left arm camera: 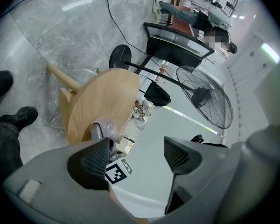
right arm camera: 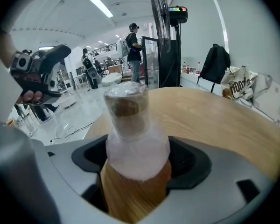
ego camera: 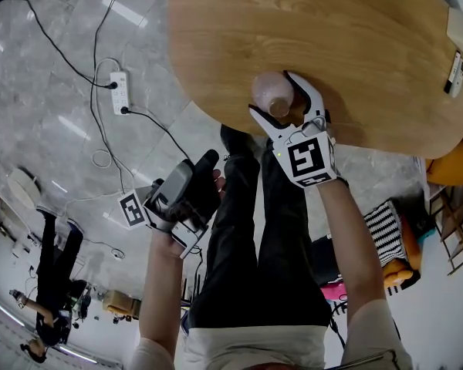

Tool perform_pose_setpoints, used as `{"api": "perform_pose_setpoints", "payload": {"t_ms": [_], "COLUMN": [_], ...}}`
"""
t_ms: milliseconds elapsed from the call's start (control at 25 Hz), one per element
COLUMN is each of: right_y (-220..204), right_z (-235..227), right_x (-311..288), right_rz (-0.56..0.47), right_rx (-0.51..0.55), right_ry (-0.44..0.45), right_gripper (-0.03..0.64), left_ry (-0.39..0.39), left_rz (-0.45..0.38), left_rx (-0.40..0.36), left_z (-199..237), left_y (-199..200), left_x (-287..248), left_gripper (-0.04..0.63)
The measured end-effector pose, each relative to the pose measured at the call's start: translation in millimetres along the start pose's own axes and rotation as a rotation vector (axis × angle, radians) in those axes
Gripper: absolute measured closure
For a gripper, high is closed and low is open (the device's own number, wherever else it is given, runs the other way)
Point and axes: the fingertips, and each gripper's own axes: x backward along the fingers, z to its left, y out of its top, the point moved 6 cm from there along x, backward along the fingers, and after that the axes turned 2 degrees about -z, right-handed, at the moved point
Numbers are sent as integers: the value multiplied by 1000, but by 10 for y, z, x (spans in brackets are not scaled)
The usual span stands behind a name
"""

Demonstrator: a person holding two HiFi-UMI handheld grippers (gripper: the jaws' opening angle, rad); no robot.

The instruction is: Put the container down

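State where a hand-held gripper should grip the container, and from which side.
On the container, grip the bulge where frosted top meets wooden body, coming level from the near edge of the table, as the right hand-held gripper does. It stands upright; the neck is narrower.

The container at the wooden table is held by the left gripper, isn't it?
No, the right gripper holds the container at the wooden table. The right gripper view shows its jaws shut on it. The left gripper is open and empty.
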Motion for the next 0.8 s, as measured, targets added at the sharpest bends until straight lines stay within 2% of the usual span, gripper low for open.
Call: {"api": "perform_pose_setpoints", "payload": {"t_ms": [200, 400, 680, 800], "right_y": [98, 437, 1057, 1373], "right_z": [15, 62, 238, 328], "right_x": [113, 509, 1381, 1806], "right_rz": [15, 0, -64, -94], "right_rx": [-57, -31, -142, -147], "right_ry": [45, 11, -44, -67], "right_gripper": [224, 224, 229, 275], "left_ry": [-12, -31, -37, -56], "left_rz": [7, 43, 123, 165], "left_rx": [-17, -53, -116, -160], "left_z": [-159, -514, -1202, -1592], "left_y": [-98, -307, -822, -1100], "left_x": [41, 26, 2, 15], "left_gripper": [224, 224, 227, 235]}}
